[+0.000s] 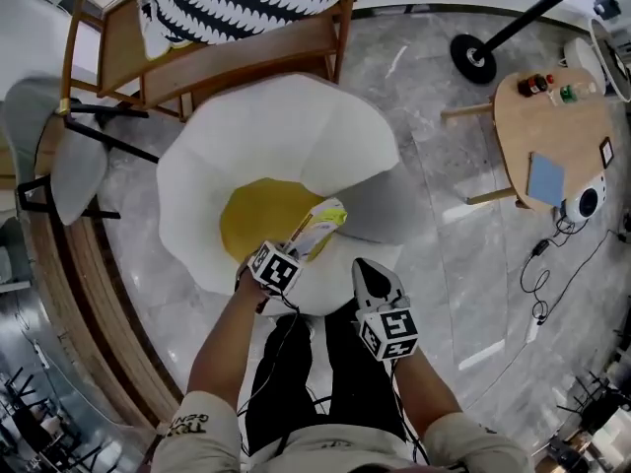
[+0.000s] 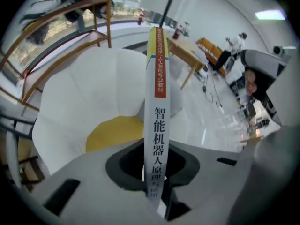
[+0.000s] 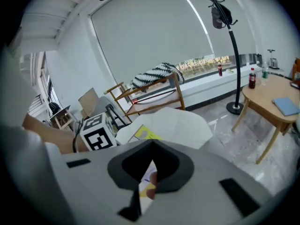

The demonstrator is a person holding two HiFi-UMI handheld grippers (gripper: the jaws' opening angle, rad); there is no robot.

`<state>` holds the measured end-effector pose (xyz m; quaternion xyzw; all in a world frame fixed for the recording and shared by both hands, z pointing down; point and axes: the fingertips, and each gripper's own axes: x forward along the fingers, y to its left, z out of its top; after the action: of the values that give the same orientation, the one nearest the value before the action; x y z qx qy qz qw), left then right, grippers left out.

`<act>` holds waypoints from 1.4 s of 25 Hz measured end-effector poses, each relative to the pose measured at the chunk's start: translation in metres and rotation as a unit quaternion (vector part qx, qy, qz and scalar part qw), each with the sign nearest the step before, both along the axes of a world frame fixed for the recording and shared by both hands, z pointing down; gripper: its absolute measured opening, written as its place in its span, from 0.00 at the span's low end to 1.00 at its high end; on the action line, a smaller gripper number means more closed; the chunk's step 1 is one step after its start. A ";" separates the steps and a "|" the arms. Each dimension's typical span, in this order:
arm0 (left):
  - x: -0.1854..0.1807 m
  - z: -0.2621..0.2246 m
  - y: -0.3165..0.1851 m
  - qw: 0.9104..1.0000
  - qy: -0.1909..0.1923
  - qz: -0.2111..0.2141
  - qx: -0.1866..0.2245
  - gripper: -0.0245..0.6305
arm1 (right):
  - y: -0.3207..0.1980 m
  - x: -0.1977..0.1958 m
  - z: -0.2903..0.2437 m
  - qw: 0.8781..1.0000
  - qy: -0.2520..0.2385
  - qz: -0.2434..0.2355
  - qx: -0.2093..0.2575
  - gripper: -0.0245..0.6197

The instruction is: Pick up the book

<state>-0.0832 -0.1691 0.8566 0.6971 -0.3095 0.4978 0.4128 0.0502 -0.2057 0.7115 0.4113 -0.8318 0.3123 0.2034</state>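
The book [image 1: 317, 229] has a white spine with a red band and a yellow-green top. My left gripper [image 1: 298, 248] is shut on it and holds it above the yellow cushion [image 1: 254, 215] of the white petal-shaped chair [image 1: 296, 116]. In the left gripper view the book's spine [image 2: 157, 78] rises straight out of the left gripper [image 2: 157, 191], whose pads press on both sides. The right gripper [image 1: 367, 269] hangs just right of the book, jaws together, apart from it. In the right gripper view the right gripper [image 3: 139, 193] shows only a thin slit, and the book's yellow cover [image 3: 145, 134] lies beyond.
A wooden chair with a black-and-white striped throw [image 1: 246, 3] stands behind the white chair. At the left is a grey chair [image 1: 59, 151]. At the right a round wooden table [image 1: 552, 131] carries a blue pad [image 1: 545, 177] and small bottles. A stand's round base [image 1: 473, 58] and cables [image 1: 540, 274] lie on the marble floor.
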 end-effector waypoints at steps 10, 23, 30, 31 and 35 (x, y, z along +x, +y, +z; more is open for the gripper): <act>0.006 -0.193 -0.029 0.964 0.104 -0.185 0.159 0.15 | -0.046 -0.008 -0.143 0.996 -0.011 0.034 0.081 0.07; -0.073 -0.452 -0.082 0.882 0.080 -0.259 0.386 0.15 | -0.084 -0.078 -0.381 0.969 -0.086 0.026 0.230 0.07; -0.106 -0.546 -0.084 0.838 0.064 -0.280 0.463 0.15 | -0.079 -0.112 -0.465 0.951 -0.121 0.003 0.284 0.07; -0.109 -0.556 -0.085 0.834 0.063 -0.281 0.471 0.15 | -0.078 -0.117 -0.474 0.949 -0.126 -0.002 0.287 0.07; -0.118 -0.593 -0.088 0.809 0.070 -0.288 0.507 0.15 | -0.081 -0.128 -0.506 0.942 -0.130 -0.012 0.310 0.07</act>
<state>-0.2017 -0.2568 0.2635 0.7194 -0.6746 0.0782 0.1457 -0.0782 -0.2867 0.2051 0.3999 -0.9116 0.0868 -0.0402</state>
